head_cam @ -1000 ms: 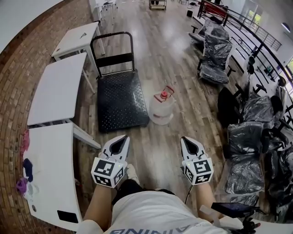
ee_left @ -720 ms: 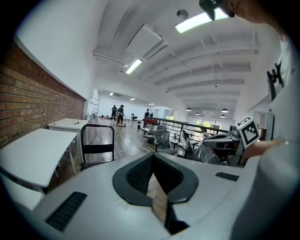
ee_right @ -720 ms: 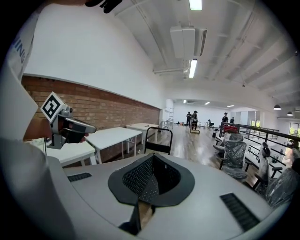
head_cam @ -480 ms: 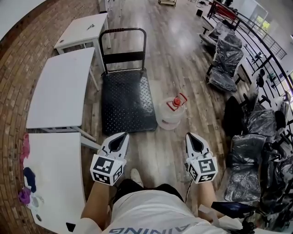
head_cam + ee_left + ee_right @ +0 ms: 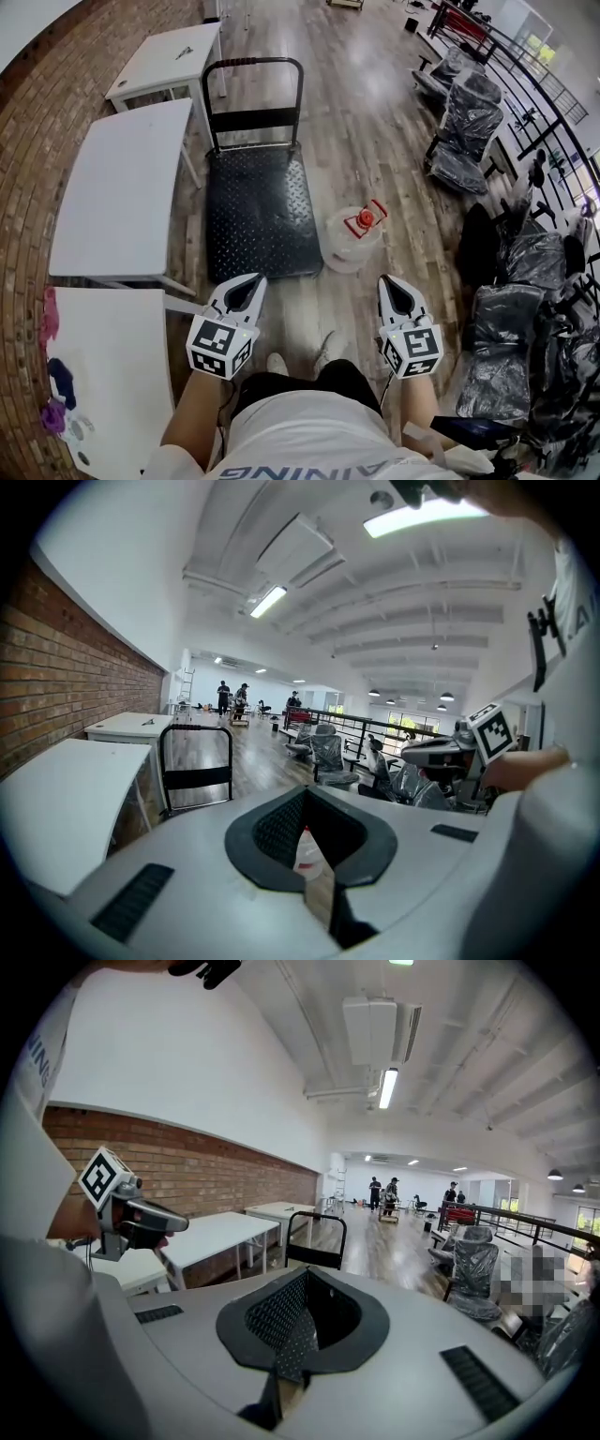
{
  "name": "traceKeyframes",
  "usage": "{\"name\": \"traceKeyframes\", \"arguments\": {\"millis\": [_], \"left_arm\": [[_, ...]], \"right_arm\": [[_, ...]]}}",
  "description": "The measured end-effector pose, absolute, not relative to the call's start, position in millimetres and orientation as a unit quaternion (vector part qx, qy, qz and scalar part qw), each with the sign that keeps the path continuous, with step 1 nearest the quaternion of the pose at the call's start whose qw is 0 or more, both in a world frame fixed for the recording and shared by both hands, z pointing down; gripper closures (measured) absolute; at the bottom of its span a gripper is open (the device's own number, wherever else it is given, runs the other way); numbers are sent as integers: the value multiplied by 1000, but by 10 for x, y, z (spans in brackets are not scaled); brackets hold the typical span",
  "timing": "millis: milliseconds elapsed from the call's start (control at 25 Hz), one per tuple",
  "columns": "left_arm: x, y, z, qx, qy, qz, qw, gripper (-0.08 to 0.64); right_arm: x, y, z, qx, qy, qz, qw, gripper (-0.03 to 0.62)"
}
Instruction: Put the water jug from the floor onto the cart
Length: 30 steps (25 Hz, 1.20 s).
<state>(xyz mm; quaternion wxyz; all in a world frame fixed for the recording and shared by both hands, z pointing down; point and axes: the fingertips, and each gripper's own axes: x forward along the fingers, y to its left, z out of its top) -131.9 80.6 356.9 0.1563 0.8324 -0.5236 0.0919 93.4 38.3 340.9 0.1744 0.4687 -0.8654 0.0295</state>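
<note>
The water jug (image 5: pixel 353 240), clear with a red cap and handle, stands on the wood floor just off the right front corner of the black flat cart (image 5: pixel 251 214). The cart's upright push handle (image 5: pixel 253 66) is at its far end. My left gripper (image 5: pixel 253 279) hovers near the cart's near edge, its jaws a narrow slit apart and empty. Through that slit, in the left gripper view, I see the jug (image 5: pixel 304 848). My right gripper (image 5: pixel 386 281) hangs just short of the jug, shut and empty. The two grippers are level with each other.
White tables (image 5: pixel 117 178) line the brick wall on the left, and one (image 5: pixel 108 366) is close by my left arm. Plastic-wrapped office chairs (image 5: pixel 464 127) and a railing crowd the right side. People stand far down the hall (image 5: pixel 384 1190).
I have stepped forward with both grippers, still side by side. The jug and cart now lie closer, right in front of the fingertips. Neither gripper's jaws have changed.
</note>
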Motion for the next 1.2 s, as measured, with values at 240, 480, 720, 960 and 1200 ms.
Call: {"name": "traceKeyframes", "arguments": {"millis": [240, 480, 720, 960, 1200], "left_arm": [[-1115, 442, 3547, 829, -529, 106, 149, 560], [-946, -57, 3531, 810, -554, 113, 153, 560], [-636, -575, 3387, 800, -570, 125, 140, 560], [-481, -987, 3400, 784, -589, 132, 145, 560], [-314, -1315, 3544, 788, -576, 146, 158, 560]], "right_arm": [[1036, -64, 3517, 457, -874, 43, 160, 588], [1167, -767, 3528, 434, -888, 41, 146, 589], [1513, -1454, 3540, 426, -894, 53, 133, 588], [1690, -1942, 3705, 407, -900, 75, 135, 588], [1806, -2243, 3958, 405, -896, 100, 154, 588]]}}
